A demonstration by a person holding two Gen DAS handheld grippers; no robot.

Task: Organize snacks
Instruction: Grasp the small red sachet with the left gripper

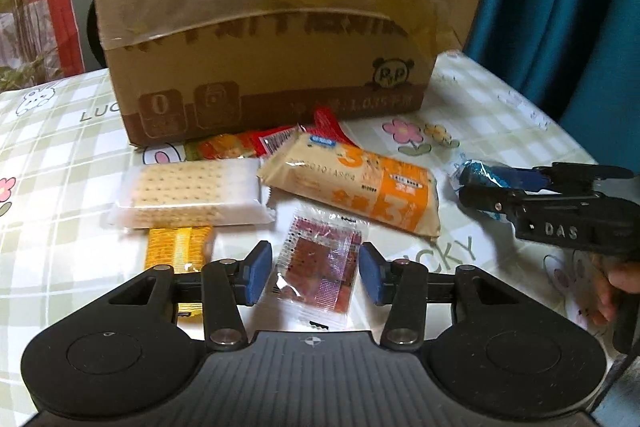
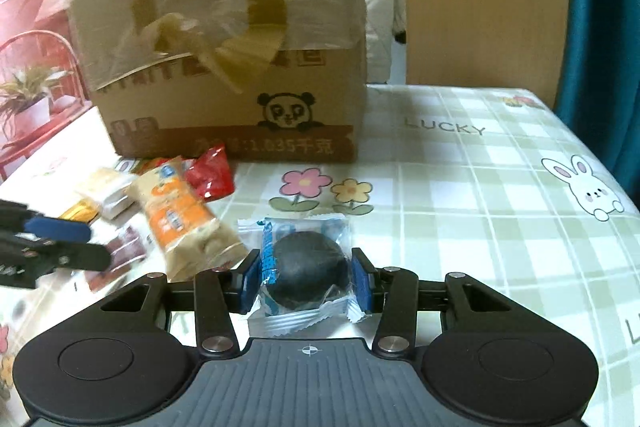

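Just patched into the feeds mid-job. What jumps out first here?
The big taped cardboard box at the table's back, with snack packets scattered before it. The right hand-held gripper clamps a dark round snack in a clear wrapper, while the left hand-held gripper straddles a reddish packet.

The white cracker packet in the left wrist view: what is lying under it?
A golden-orange wrapped snack sticks out from under the white cracker packet at its near edge. Its far part is covered, so its length cannot be seen.
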